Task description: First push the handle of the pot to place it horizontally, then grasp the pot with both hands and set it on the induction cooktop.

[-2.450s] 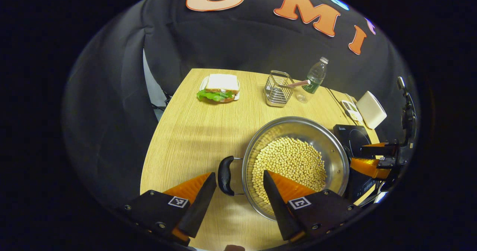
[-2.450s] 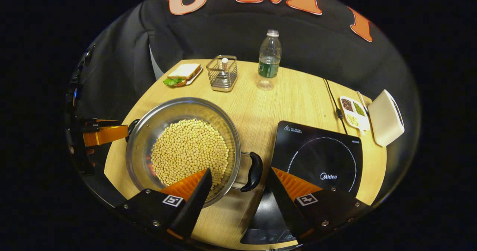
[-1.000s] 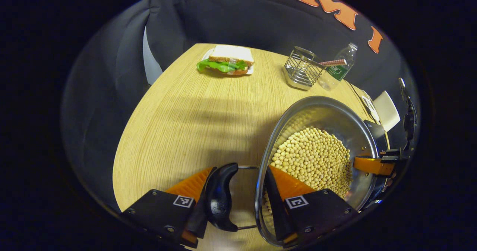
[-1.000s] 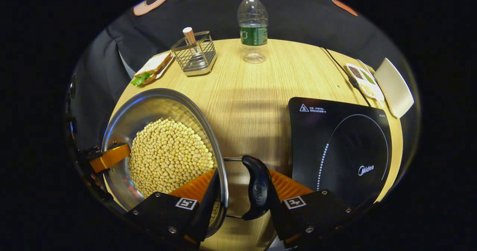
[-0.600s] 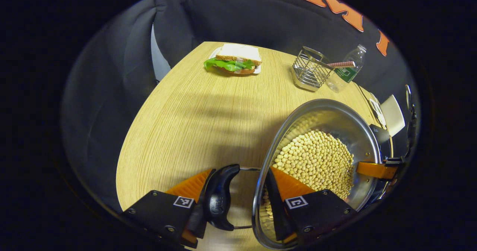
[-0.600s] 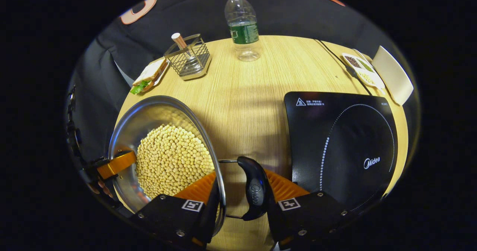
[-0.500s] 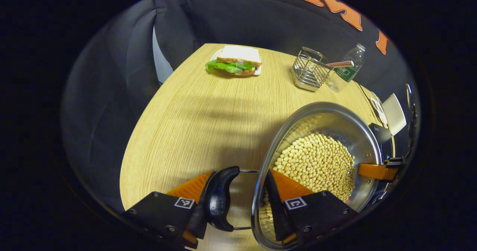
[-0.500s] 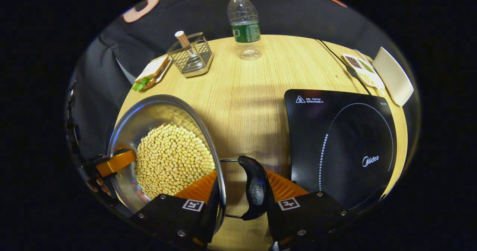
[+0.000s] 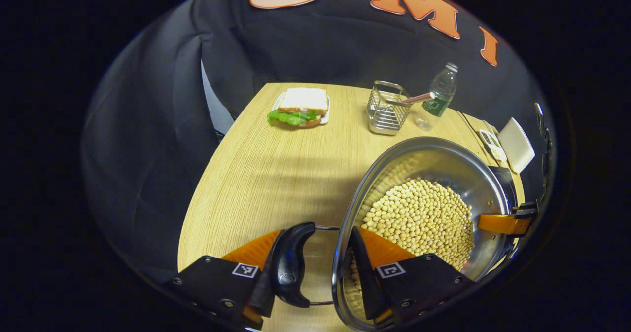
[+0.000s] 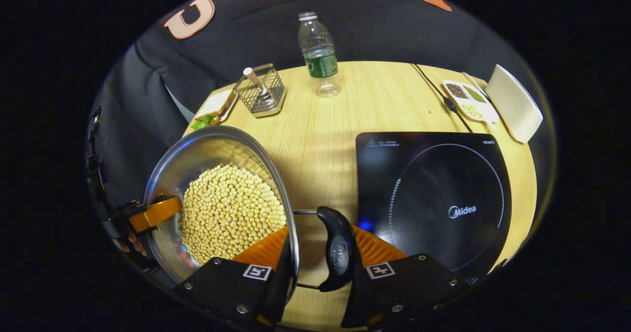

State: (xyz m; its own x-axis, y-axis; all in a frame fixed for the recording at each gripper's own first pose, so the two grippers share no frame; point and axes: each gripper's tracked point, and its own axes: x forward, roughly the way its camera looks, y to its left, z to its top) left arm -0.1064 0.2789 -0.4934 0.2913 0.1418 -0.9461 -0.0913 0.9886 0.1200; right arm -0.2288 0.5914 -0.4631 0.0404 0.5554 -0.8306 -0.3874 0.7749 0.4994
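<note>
left gripper view: left claw (image 9: 311, 268) clamps pot (image 9: 429, 174) handle; right claw (image 10: 315, 268) clamps the opposite handle.

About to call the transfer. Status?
Left tongs and right tongs each clamp a pot handle. Cooktop beside it, bare.

We see a silver pot (image 10: 197, 157) of pale yellow beans (image 10: 229, 211), black handles (image 10: 337, 255), a black cooktop (image 10: 434, 199) and a light wood-grain table (image 10: 325, 129).
</note>
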